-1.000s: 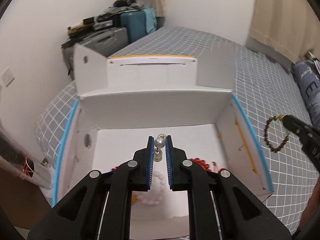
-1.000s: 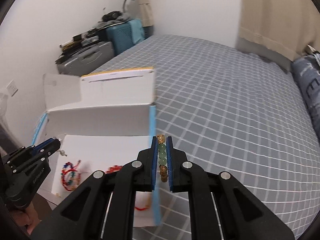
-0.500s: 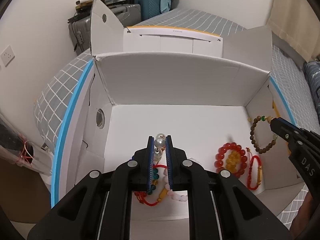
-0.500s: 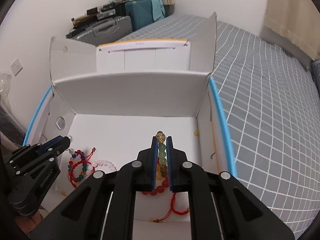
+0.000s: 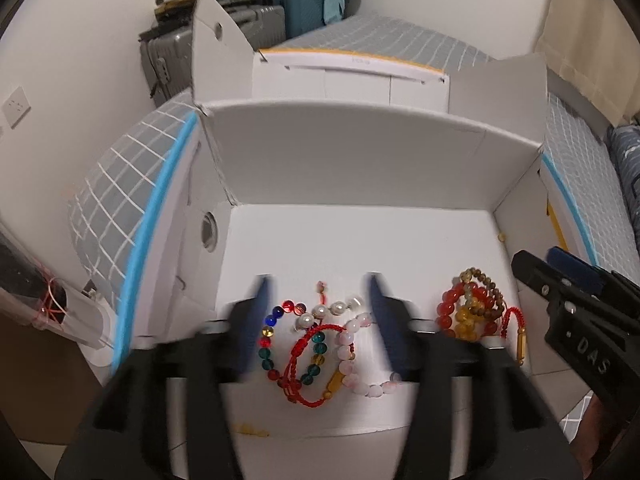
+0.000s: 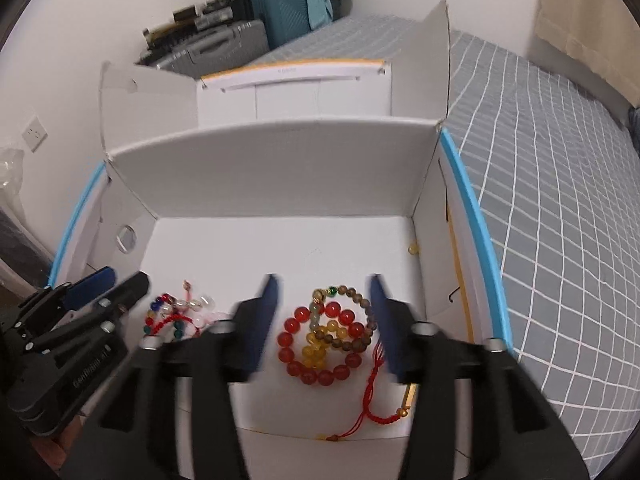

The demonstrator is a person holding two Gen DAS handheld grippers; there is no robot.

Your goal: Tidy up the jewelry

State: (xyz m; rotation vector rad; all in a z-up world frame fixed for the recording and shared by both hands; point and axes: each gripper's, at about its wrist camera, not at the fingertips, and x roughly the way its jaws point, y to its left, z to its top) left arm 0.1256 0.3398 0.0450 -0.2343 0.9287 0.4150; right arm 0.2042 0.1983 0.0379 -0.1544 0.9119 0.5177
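An open white cardboard box [image 5: 360,168] sits on the bed and holds the jewelry. My left gripper [image 5: 318,300] is open over the box's left pile: a pearl piece [image 5: 328,312], a multicolour bead bracelet [image 5: 266,344], a red cord bracelet [image 5: 304,360] and a pink bead bracelet [image 5: 348,356]. My right gripper [image 6: 322,304] is open over the right pile: a brown bead bracelet [image 6: 356,316] lying on a red bead bracelet [image 6: 304,344] and yellow beads [image 6: 316,348], with a red cord [image 6: 372,392] beside them. Both grippers are empty.
The box has blue-edged side flaps [image 6: 472,216] and raised back flaps [image 5: 224,40]. A grey checked bedspread [image 6: 560,200] spreads to the right. Suitcases [image 6: 280,16] stand against the far wall. A loose yellow bead [image 6: 413,248] lies by the right wall.
Both grippers opened and dropped their pieces: the pearl piece onto the left pile, the brown bead bracelet onto the right pile. Both moved lower into the box.
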